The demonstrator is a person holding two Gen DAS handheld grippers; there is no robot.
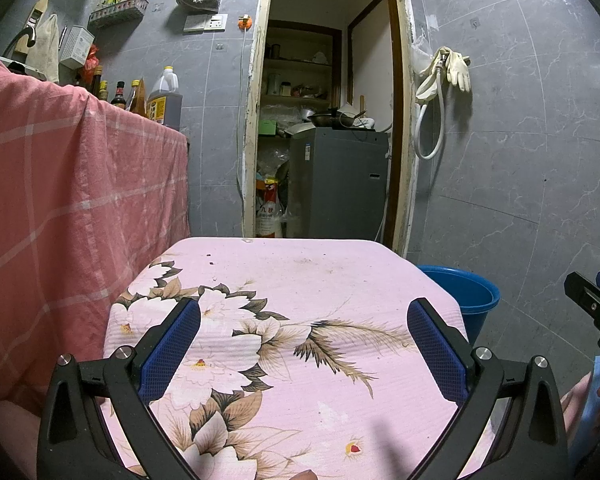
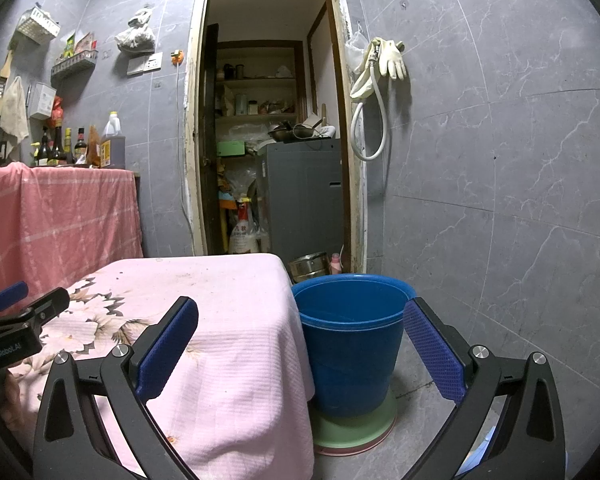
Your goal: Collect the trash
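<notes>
This is a lived-in home kitchen with grey marbled wall tiles (image 2: 500,160). Cooking oil and sauce bottles (image 2: 80,144) line a counter draped in pink checked cloth (image 1: 60,200), with wall-hung racks (image 1: 118,10) above. An open doorway (image 2: 268,120) shows a pantry — shelves of jars, pans piled on a grey appliance (image 2: 304,196) — while rubber gloves (image 2: 392,60) and a hose hang beside it.

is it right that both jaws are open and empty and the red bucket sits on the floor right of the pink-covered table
Nearly. The bucket is blue, not red; the right wrist view shows it plainly. The rest holds: it stands on the floor right of the pink-covered table, and both the left gripper and right gripper are open and empty.
</notes>
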